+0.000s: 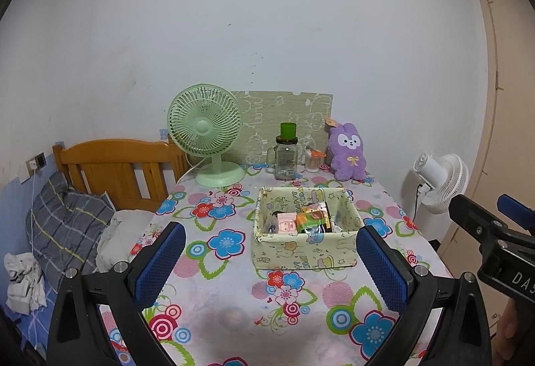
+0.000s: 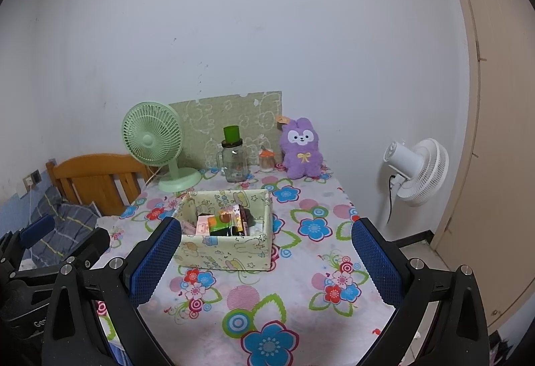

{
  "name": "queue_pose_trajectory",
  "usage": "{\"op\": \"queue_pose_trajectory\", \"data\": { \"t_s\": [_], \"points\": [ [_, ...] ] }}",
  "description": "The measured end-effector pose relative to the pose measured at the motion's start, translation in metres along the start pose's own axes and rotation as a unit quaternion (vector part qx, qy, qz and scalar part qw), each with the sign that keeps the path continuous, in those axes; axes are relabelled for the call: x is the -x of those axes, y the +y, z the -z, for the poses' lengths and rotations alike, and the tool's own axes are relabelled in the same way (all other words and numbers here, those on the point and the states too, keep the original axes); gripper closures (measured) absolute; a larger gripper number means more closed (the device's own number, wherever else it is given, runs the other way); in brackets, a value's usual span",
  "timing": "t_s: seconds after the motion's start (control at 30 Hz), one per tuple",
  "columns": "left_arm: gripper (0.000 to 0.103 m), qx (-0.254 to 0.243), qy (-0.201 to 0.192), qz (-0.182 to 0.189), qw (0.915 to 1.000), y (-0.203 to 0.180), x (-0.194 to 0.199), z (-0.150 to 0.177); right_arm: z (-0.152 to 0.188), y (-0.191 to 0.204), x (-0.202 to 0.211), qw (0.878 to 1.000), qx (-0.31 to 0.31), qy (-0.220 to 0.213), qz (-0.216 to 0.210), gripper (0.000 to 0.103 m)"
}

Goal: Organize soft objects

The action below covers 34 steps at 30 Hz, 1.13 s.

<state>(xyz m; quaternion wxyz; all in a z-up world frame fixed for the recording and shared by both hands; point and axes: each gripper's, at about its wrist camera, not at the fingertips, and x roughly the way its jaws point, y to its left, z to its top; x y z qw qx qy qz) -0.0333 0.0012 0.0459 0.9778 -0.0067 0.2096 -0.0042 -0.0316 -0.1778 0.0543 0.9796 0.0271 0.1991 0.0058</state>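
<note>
Plush rabbit (image 1: 347, 152), purple, sits upright at the far edge of the table (image 1: 234, 299), against the wall, just beside a small jar (image 1: 314, 162) and near a glass mug (image 1: 286, 158). In the left wrist view the fabric box (image 1: 304, 252) stands mid-table, already holding small packets. Left gripper (image 1: 271, 262) is spread wide and holds nothing, hovering short of the box. Right gripper body shows at the frame's right edge.

In the right wrist view the right gripper (image 2: 267, 262) is likewise wide open and empty, above the near table. Rabbit (image 2: 302, 148) lies well beyond the box (image 2: 227, 252). Judgement: the approach has not begun. Recommend reaching past the box on its right, clear of the glassware, and closing on the rabbit's torso, not an ear.
</note>
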Motion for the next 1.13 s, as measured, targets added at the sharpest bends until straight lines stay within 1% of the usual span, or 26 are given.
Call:
{"op": "queue_pose_trajectory", "data": {
  "t_s": [0.43,1.13],
  "points": [
    [0.0,0.008,-0.001,0.002,1.0,0.0056,-0.0009,-0.0007,-0.0001,0.0066,-0.0055,1.0,0.005,0.007,0.001,0.0],
    [0.0,0.004,-0.001,0.004,1.0,0.0034,-0.0013,-0.0012,0.0009,0.0083,-0.0071,1.0,0.005,0.009,0.0,0.0]
  ]
}}
